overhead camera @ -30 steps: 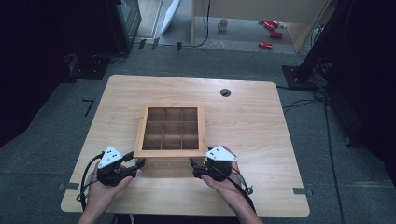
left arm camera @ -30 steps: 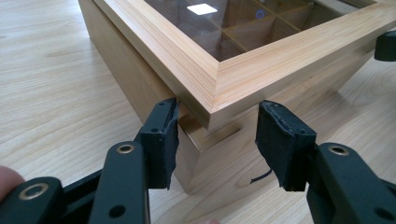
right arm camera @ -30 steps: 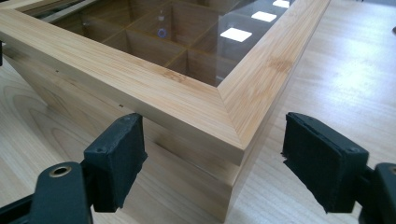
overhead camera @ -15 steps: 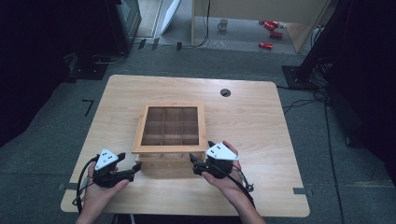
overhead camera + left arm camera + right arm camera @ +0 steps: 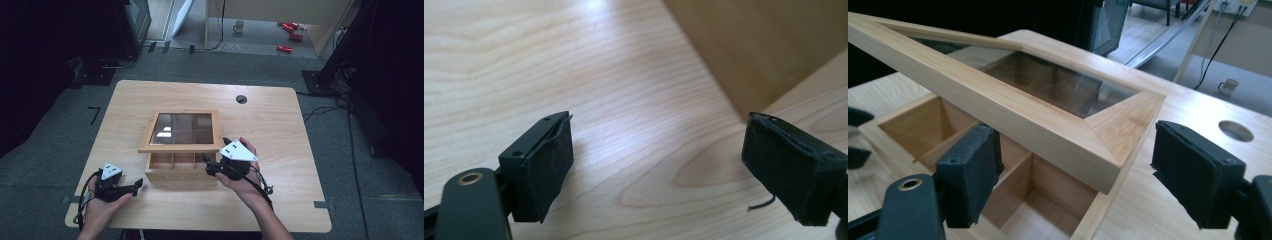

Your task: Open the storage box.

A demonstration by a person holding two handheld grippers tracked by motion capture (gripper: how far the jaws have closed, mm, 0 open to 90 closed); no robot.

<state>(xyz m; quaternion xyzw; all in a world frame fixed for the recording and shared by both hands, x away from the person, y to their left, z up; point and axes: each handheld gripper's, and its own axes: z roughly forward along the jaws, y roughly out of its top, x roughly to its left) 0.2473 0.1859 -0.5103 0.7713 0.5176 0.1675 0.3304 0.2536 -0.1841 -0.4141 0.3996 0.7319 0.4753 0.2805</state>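
Mid-table (image 5: 150,95) sits a wooden box (image 5: 180,167) with its glass lid (image 5: 181,131) tilted up at the front — compartments I can see are empty, no writing on it. The right gripper (image 5: 209,165), jaws spread, is under the lid's front corner. The left gripper (image 5: 136,188) — also spread — rests just left of the box.
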